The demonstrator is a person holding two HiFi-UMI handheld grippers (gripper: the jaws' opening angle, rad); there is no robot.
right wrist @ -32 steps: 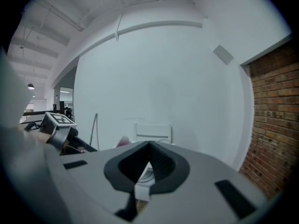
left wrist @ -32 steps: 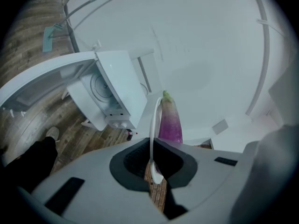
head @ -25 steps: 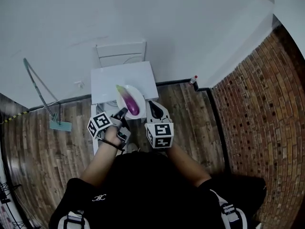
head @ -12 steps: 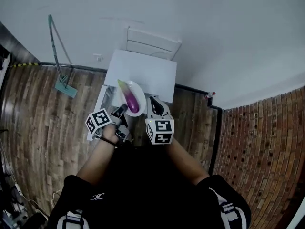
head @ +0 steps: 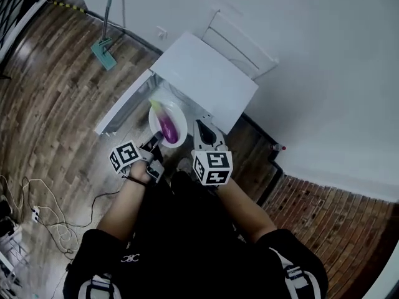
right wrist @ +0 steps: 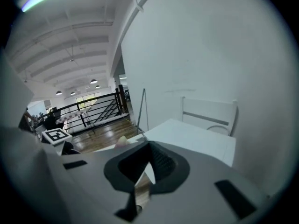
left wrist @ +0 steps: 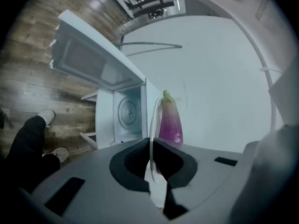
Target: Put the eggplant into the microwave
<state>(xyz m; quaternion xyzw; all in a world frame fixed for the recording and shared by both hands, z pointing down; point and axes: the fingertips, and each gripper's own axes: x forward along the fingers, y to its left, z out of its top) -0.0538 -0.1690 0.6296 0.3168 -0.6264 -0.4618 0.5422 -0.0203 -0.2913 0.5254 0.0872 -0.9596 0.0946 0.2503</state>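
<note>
Head view: one person seen from above, a pair of tongs in each hand, two pairs in all.
Microwave [head: 206, 80]: one, white, with its door [head: 123, 103] swung wide open to the left. One round turntable [left wrist: 126, 110] shows inside.
Eggplant [head: 167, 127]: one, purple with a pale green stem end. It lies on the plate just in front of the microwave's open cavity, not inside it.
Plate [head: 181, 124]: one, white and round, carried in the air in front of the microwave between the two pairs of tongs.
Left tongs [left wrist: 150, 148]: clenched on the plate's rim, on the side nearer the microwave's door (the left gripper view shows the thin white edge pinched between the black pads).
Right tongs [right wrist: 147, 166]: clenched on a white sliver of the plate's rim, on the side away from the microwave's door.
Marker cubes: two, the left cube [head: 124, 158] and the right cube [head: 213, 168], both on the person's side of the microwave.
Chair [head: 240, 42]: one, white, against the wall just behind the microwave.
Mop [head: 106, 52]: one, green-headed, on the wooden floor well to the left of the microwave, beyond its door.
Bottle [head: 278, 147]: one, small and red-capped, by the wall to the right of the microwave.
Shoes [left wrist: 46, 116]: two, on the floor below the microwave's door.
</note>
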